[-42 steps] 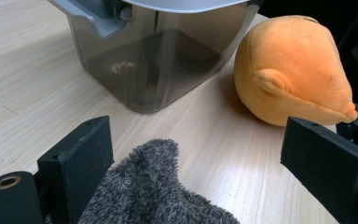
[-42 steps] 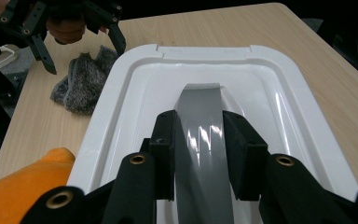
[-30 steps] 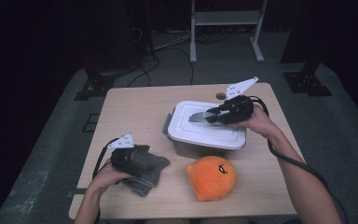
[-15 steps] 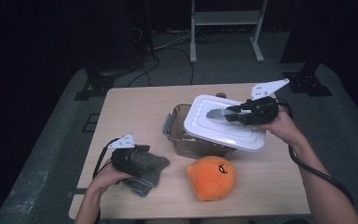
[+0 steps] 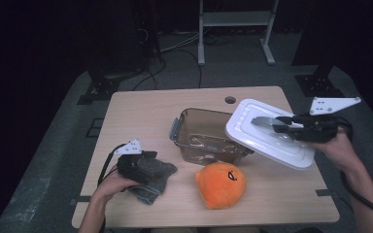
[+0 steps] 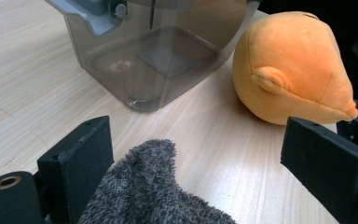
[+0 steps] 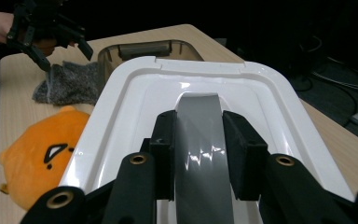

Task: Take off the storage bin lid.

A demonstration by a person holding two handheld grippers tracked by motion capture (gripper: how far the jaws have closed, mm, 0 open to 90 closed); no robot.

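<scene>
1. Lifted clear since earlier, the lid (image 5: 271,133) now hangs right of the box (image 5: 206,136).
2. Left gripper (image 5: 143,165) gapes over the cloth (image 6: 154,196) (box just ahead).
3. Right gripper (image 7: 198,135) clamps the lid's grey handle (image 7: 200,140), lengthwise between its jaws.

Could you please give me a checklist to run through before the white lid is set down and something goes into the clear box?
1. Grip on lid: the right gripper has its jaws closed on the grey handle of the white plastic lid: ok.
2. Lid clear of box: it hangs tilted, off to the right of the clear brown plastic box, opening uncovered: ok.
3. Box contents: nothing visible inside: ok.
4. Landing spot: bare wooden table lies right of the box: ok.
5. Left gripper: jaws stand wide apart over the grey fuzzy cloth, not gripping: not ok.
6. Orange round plush toy: sits free in front of the box: ok.
</scene>
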